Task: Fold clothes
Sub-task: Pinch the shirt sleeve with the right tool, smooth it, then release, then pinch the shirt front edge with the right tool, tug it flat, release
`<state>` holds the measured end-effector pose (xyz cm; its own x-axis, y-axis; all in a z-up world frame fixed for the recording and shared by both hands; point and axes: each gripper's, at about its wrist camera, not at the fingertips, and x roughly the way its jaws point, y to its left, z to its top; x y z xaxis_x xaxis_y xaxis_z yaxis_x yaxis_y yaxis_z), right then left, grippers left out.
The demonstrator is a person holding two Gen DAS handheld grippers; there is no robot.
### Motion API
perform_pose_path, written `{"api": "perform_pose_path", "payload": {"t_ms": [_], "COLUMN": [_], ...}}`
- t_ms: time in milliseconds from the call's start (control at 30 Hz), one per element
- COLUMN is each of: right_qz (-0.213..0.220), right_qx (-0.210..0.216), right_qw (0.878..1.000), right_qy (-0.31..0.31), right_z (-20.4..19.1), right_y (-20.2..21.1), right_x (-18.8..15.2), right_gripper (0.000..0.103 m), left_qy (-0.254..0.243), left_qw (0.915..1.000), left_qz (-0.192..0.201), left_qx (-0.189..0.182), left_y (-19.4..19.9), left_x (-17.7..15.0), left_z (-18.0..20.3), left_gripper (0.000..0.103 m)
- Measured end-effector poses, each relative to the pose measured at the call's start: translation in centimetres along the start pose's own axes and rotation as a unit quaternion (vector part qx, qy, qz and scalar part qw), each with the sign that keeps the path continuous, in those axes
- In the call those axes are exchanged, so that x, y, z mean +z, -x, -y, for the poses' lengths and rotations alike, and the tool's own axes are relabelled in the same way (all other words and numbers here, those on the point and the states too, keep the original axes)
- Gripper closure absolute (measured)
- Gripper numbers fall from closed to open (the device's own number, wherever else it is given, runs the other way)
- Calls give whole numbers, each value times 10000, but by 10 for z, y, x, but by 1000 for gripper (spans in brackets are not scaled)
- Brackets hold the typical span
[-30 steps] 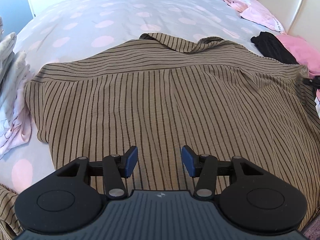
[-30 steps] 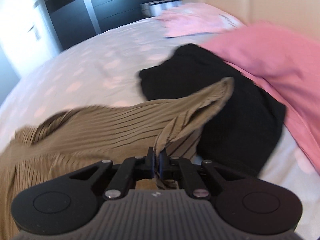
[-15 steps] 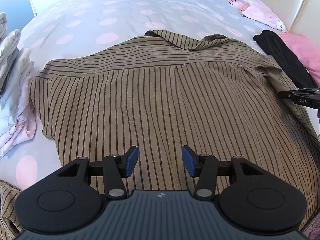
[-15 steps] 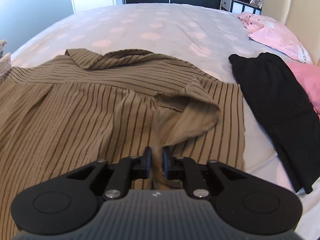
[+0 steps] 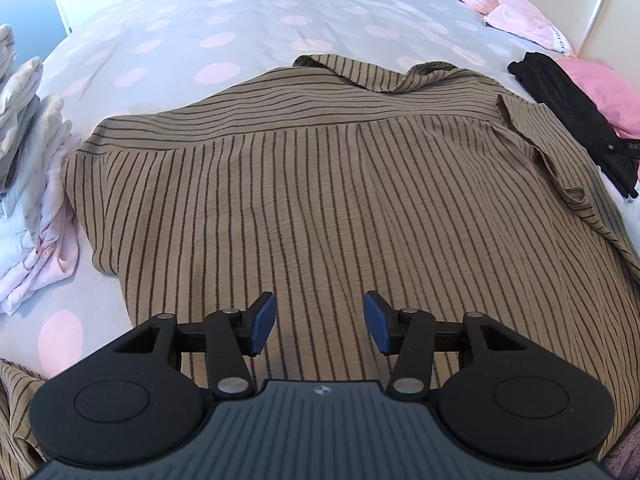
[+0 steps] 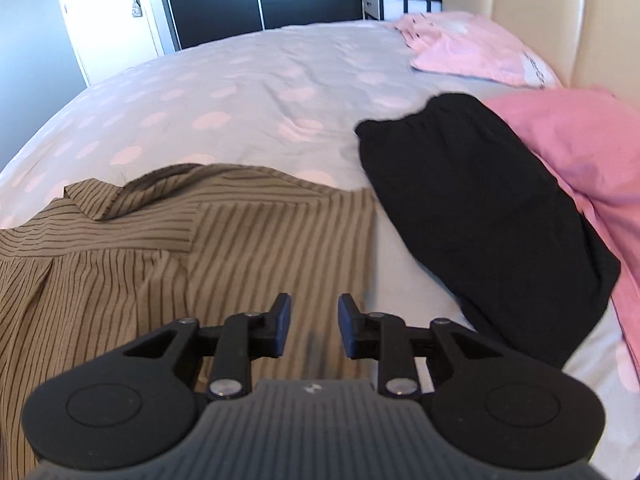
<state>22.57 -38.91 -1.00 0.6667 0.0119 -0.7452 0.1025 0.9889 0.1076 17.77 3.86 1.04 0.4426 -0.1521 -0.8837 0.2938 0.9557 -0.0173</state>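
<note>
A tan shirt with dark stripes [image 5: 320, 184] lies spread back-up on the bed, collar at the far side. Its right sleeve [image 6: 280, 240] is folded inward onto the back and shows in the left wrist view [image 5: 536, 136] too. My left gripper [image 5: 320, 326] is open and empty above the shirt's lower back. My right gripper [image 6: 311, 326] is open and empty above the folded sleeve near the shirt's right edge.
A black garment [image 6: 480, 208] lies just right of the shirt, against pink bedding [image 6: 580, 152]. A stack of folded pale clothes [image 5: 28, 168] sits at the shirt's left. The polka-dot bed cover [image 5: 248, 12] stretches beyond the collar; a headboard [image 6: 520, 4] stands at right.
My right gripper carried the sleeve inward over the shirt, opened and let it go; the sleeve now lies flat. My left gripper stayed open, hovering over the shirt.
</note>
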Motion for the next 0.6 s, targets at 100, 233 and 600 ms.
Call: {"api": "perform_pose_path", "payload": {"t_ms": [100, 233, 600], "right_qz": [-113, -239, -189], "right_qx": [18, 64, -627], "right_qw": [9997, 9966, 9528], "right_qy": [195, 785, 2964], "right_z": [4, -5, -55], "right_y": [9, 22, 35], "right_x": [-14, -43, -124], "right_gripper": [70, 66, 60], "left_qy": [-59, -186, -336], "left_qw": [10000, 9998, 9994], "left_qz": [-44, -95, -52], "left_qx": [5, -6, 51], "left_y": [-2, -4, -2], "left_x": [-1, -3, -4], "left_z": [0, 3, 17], "left_gripper": [56, 56, 56]}}
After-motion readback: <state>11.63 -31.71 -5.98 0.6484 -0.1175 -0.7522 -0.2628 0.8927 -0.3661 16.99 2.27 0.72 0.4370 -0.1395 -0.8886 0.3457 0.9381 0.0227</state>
